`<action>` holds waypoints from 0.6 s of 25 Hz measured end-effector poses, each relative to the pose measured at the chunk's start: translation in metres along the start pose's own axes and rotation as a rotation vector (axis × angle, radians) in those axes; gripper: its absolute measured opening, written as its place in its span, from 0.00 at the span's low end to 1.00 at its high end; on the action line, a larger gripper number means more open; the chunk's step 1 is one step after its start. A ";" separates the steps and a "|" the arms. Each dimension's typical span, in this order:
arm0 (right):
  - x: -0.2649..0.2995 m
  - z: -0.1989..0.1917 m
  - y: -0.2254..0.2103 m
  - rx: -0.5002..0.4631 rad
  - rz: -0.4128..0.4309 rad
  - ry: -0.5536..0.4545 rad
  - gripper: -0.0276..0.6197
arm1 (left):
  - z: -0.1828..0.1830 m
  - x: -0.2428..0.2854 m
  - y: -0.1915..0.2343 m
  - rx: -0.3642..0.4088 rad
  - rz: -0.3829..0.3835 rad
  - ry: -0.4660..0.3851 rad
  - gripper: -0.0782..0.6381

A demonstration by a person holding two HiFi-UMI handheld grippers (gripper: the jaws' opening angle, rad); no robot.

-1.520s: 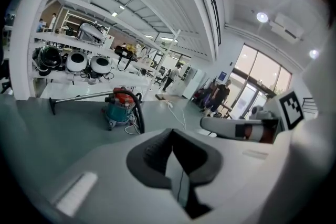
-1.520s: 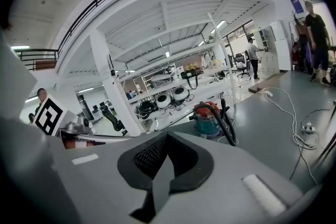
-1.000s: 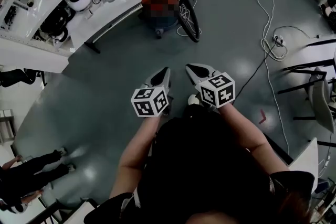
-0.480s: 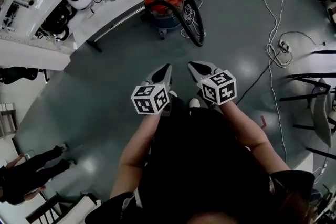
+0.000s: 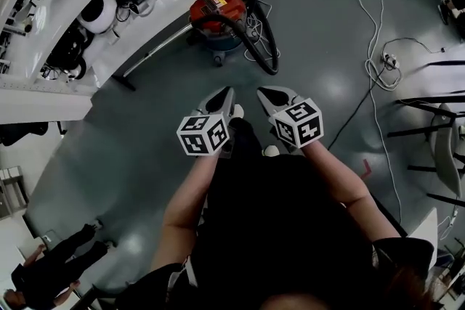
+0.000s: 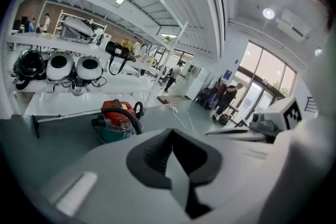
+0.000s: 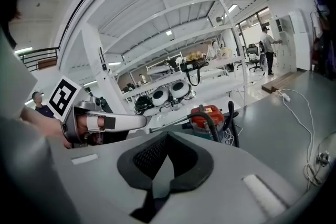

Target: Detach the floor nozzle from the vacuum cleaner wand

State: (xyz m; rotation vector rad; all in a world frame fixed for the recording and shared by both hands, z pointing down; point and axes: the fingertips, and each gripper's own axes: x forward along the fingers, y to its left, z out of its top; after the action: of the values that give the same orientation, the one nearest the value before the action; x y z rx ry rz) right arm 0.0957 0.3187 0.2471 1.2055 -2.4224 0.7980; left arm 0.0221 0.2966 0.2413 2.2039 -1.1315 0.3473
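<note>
Standing on the grey floor [image 5: 327, 33] at upper centre of the head view, the red vacuum cleaner [image 5: 216, 11] has its black hose [image 5: 263, 40] looped at its right. Its wand [image 5: 156, 51] lies flat, running down-left to the floor nozzle [image 5: 125, 78], which is joined to the wand's lower-left end. Left tongs [image 5: 224, 99] and right tongs [image 5: 273, 98] sit side by side at mid-frame, well apart from wand and nozzle, each pressed together with nothing between the jaws.

A white cable [image 5: 376, 72] snakes across the grey floor [image 5: 131, 134].
</note>
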 end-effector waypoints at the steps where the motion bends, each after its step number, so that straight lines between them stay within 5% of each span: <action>1: 0.007 0.006 -0.002 0.001 0.004 -0.005 0.04 | 0.007 0.006 0.006 0.005 -0.010 0.005 0.12; 5: 0.035 0.034 -0.009 0.067 0.034 -0.044 0.04 | 0.035 0.028 0.030 0.010 -0.057 0.030 0.12; 15: 0.098 0.060 -0.045 0.134 -0.097 -0.013 0.04 | 0.066 0.077 0.093 0.044 -0.121 0.135 0.12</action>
State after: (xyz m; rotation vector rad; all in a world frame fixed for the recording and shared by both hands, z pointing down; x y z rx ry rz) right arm 0.0716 0.1985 0.2645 1.3699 -2.3319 0.9380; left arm -0.0093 0.1651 0.2667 2.2382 -0.9225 0.4654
